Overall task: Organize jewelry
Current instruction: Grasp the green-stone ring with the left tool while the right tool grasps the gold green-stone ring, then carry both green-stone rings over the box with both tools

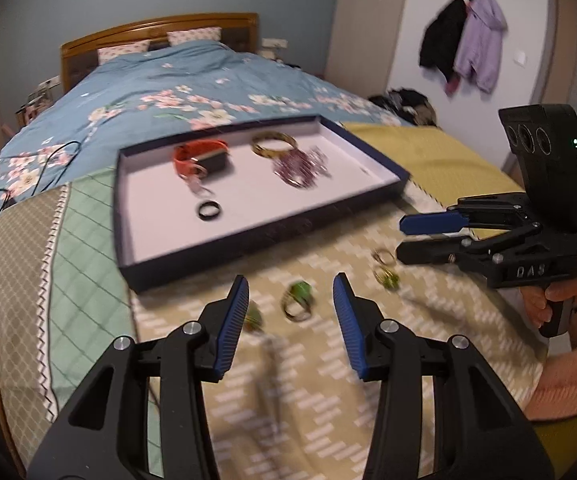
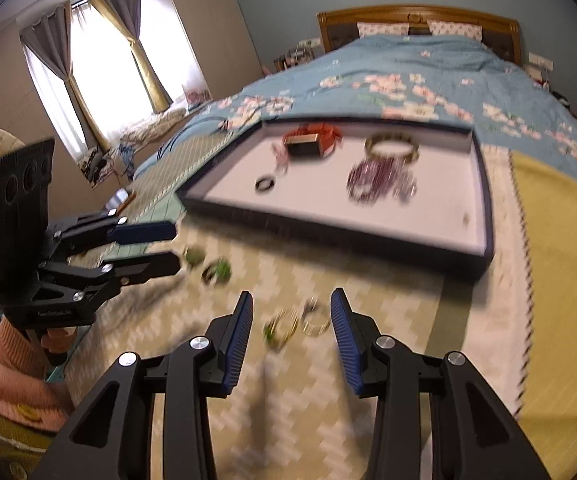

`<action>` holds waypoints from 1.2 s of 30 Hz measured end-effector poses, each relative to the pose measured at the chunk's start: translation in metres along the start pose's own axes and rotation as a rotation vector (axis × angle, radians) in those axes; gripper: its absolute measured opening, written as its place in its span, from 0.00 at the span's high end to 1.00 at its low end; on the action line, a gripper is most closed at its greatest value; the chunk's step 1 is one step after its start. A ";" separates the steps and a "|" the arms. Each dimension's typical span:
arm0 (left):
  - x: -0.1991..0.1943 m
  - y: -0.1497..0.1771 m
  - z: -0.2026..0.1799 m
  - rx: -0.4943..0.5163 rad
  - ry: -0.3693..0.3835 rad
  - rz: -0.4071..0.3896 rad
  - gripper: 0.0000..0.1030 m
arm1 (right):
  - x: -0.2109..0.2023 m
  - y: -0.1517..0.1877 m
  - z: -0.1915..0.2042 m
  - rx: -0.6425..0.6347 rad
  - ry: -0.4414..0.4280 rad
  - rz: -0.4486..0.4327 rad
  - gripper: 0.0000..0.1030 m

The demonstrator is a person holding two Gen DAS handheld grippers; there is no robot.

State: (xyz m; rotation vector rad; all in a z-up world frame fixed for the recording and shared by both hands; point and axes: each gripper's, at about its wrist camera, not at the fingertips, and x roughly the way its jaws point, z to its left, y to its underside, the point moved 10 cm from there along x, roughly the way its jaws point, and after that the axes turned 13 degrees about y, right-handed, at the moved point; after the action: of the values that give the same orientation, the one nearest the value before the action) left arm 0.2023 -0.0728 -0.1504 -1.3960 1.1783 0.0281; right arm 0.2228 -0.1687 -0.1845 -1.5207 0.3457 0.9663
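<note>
A dark blue tray (image 1: 248, 236) (image 2: 328, 220) with a white floor lies on the bed. It holds an orange watch (image 1: 192, 156) (image 2: 312, 138), a gold bangle (image 1: 274, 145) (image 2: 392, 148), a purple bead bracelet (image 1: 302, 166) (image 2: 376, 180) and a black ring (image 1: 209, 210) (image 2: 265, 184). My left gripper (image 1: 290, 294) (image 2: 176, 246) is open over a green-stone ring (image 1: 298, 300) (image 2: 216, 270); another green ring (image 1: 253, 318) lies by its left finger. My right gripper (image 2: 291, 314) (image 1: 402, 236) is open over a gold ring with green stone (image 2: 280, 330) (image 1: 386, 278) and a plain gold ring (image 2: 315, 322) (image 1: 383, 257).
The rings lie on a yellow-green patterned cloth (image 1: 328, 360) (image 2: 328, 400) in front of the tray. A floral blue quilt (image 1: 168, 92) covers the bed behind. A phone (image 2: 119, 199) lies at the left edge of the bed. Black cables (image 1: 8, 192) trail at the left.
</note>
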 end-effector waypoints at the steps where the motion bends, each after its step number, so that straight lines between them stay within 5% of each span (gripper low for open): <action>1: 0.003 0.002 -0.003 0.006 0.007 0.008 0.59 | 0.001 0.008 0.004 -0.007 -0.003 0.018 0.63; 16: 0.046 0.002 0.008 -0.021 -0.001 0.109 0.63 | 0.011 0.016 0.018 -0.003 0.020 0.050 0.75; 25: 0.052 0.006 0.013 -0.044 -0.007 0.132 0.63 | 0.015 0.014 0.013 -0.002 0.052 0.055 0.90; 31: 0.050 0.007 0.014 -0.058 -0.014 0.129 0.82 | 0.014 0.013 0.012 -0.001 0.044 0.046 0.93; 36: 0.048 0.009 0.010 -0.068 -0.001 0.119 0.82 | 0.010 0.010 0.012 0.001 0.028 0.028 0.93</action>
State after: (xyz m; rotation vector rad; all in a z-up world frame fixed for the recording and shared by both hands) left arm 0.2257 -0.0915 -0.1900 -1.3837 1.2682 0.1539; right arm 0.2169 -0.1564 -0.1975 -1.5332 0.3882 0.9670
